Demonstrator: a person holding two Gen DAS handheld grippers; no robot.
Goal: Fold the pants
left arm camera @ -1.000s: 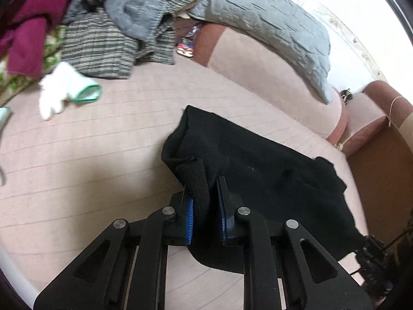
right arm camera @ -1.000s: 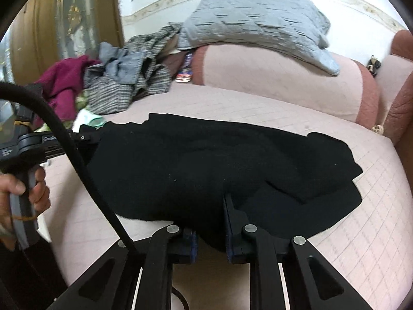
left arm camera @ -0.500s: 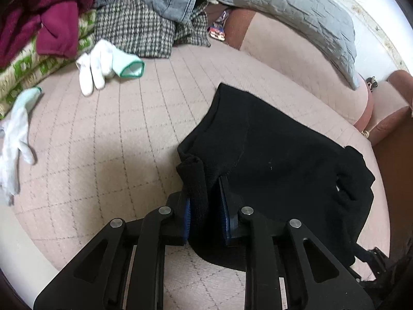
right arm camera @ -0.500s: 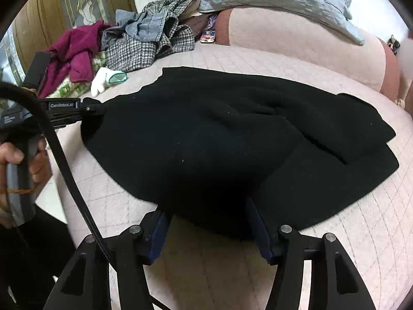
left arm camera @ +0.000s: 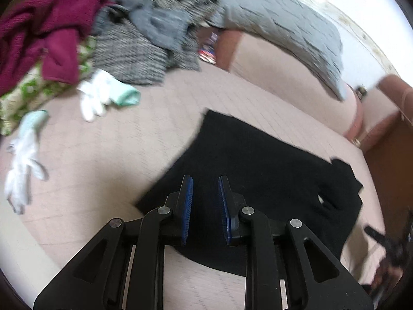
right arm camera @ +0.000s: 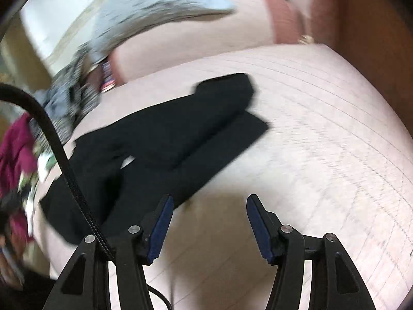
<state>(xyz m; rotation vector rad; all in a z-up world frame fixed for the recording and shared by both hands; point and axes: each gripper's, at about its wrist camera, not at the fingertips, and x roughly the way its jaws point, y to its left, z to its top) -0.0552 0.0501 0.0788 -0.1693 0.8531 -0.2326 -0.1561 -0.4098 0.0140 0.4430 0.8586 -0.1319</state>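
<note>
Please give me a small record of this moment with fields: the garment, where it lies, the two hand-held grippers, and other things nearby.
garment: black pants, lying folded over, one layer on another
surface: pink quilted bed
left hand-held gripper: open, above the pants' edge, holds nothing
right hand-held gripper: open wide, over bare bed, beside the pants
nearby: white gloves, clothes pile, grey pillow
</note>
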